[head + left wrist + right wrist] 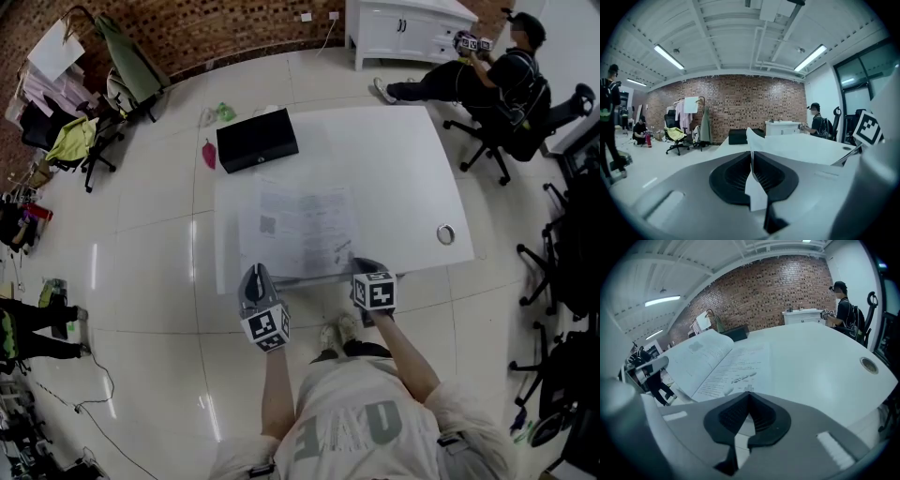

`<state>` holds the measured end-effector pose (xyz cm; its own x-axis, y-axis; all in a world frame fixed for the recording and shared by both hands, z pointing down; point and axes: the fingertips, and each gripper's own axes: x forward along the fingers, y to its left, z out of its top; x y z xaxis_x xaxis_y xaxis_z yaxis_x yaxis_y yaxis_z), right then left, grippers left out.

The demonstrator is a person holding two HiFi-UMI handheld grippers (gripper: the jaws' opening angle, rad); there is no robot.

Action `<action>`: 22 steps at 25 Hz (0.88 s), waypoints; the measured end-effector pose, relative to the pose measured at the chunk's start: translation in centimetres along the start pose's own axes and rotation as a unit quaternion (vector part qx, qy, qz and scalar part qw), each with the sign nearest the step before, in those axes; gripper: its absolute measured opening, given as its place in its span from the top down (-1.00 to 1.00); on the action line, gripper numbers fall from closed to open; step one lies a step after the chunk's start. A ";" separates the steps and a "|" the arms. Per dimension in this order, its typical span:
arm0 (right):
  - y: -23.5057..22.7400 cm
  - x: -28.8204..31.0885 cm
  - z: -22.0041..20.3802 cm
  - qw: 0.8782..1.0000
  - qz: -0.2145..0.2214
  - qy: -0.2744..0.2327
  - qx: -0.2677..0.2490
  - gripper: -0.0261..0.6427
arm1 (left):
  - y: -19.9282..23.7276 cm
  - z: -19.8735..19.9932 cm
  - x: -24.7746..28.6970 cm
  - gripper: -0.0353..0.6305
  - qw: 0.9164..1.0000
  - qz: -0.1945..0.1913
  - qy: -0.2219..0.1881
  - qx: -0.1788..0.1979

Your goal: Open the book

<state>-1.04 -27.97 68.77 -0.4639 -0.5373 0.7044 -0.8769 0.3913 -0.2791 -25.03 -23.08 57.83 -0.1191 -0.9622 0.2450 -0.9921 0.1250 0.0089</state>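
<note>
White page [756, 191] clamped in my left tool [254, 277]; my right tool [364, 270] is closed and empty. The book [300, 225] lies at the worktop's [403, 178] near edge. Risk: a hard pull could tear the thin page or drag the book off.

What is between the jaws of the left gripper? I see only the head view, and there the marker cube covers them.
Observer: In the left gripper view the left gripper is shut on a thin white page, which stands on edge between the jaws.
Operator: And the right gripper?
Observer: Its own view shows the right gripper shut, with nothing gripped; the book lies open just ahead of it.
</note>
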 end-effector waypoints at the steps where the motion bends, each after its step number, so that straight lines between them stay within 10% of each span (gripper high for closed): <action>1: 0.0 0.0 0.0 1.000 0.001 0.000 0.000 0.91 | 0.9 -1.0 -0.1 0.80 1.000 0.010 0.011 -0.002; 15: -0.1 0.2 0.0 1.000 0.007 -0.005 -0.011 0.91 | 4.3 -10.3 0.8 0.53 0.988 0.079 0.122 -0.054; 22: -0.3 0.0 -0.2 1.000 0.007 -0.009 -0.015 0.91 | 6.1 -10.7 0.3 -0.13 0.986 0.118 0.109 -0.048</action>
<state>-0.73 -27.92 68.99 -0.4788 -0.5444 0.6887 -0.8662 0.4208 -0.2696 -30.71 -19.96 68.36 -0.3245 -0.8302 0.4533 -0.9283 0.3714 0.0156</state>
